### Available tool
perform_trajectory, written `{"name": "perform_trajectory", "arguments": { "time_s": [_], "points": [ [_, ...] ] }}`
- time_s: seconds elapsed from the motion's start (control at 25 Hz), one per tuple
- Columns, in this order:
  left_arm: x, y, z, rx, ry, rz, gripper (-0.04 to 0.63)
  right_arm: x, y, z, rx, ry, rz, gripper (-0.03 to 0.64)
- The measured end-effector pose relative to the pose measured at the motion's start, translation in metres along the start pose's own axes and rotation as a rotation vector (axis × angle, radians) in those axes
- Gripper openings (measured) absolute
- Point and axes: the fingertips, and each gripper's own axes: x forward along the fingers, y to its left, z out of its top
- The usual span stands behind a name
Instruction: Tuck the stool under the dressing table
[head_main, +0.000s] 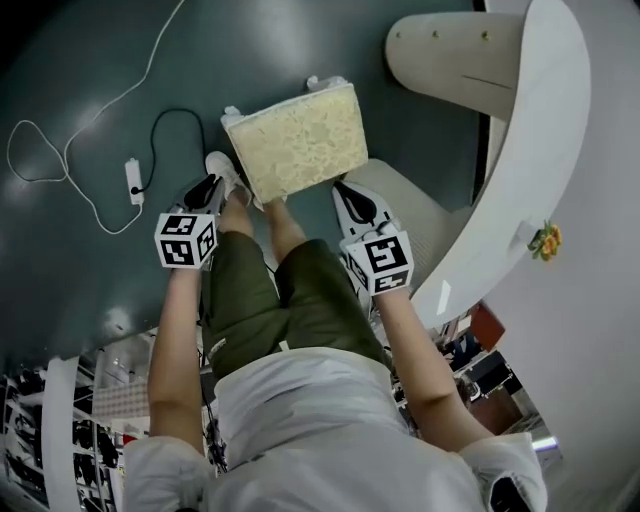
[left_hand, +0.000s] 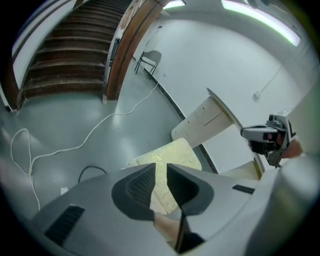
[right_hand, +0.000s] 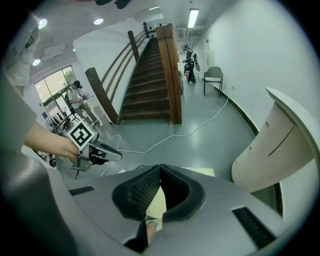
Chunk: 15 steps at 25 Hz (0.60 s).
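Holding a tool in each hand, a person stands over the stool. The left tool has its jaws a tiny bit apart, with nothing in them. The right tool is closed tight and empty. The stool has a cream cushion and sits on the floor just past the person's feet. The white dressing table curves close by on the right. A white cord lies further off.
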Motion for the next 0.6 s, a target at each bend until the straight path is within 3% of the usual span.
{"name": "perform_trajectory", "arguments": {
  "time_s": [0.12, 0.44, 0.6],
  "points": [
    [0.029, 0.014, -0.017, -0.071, 0.026, -0.014, 0.084, 0.011, -0.005, -0.022, 0.057, 0.022, -0.005, 0.011],
    [0.098, 0.016, -0.077, -0.089, 0.174, -0.056, 0.231, 0.040, -0.030, -0.083, 0.183, 0.055, -0.029, 0.012],
    [0.117, 0.015, -0.088, -0.125, 0.176, -0.081, 0.294, 0.051, -0.035, -0.113, 0.224, 0.073, -0.024, 0.011]
  ]
}}
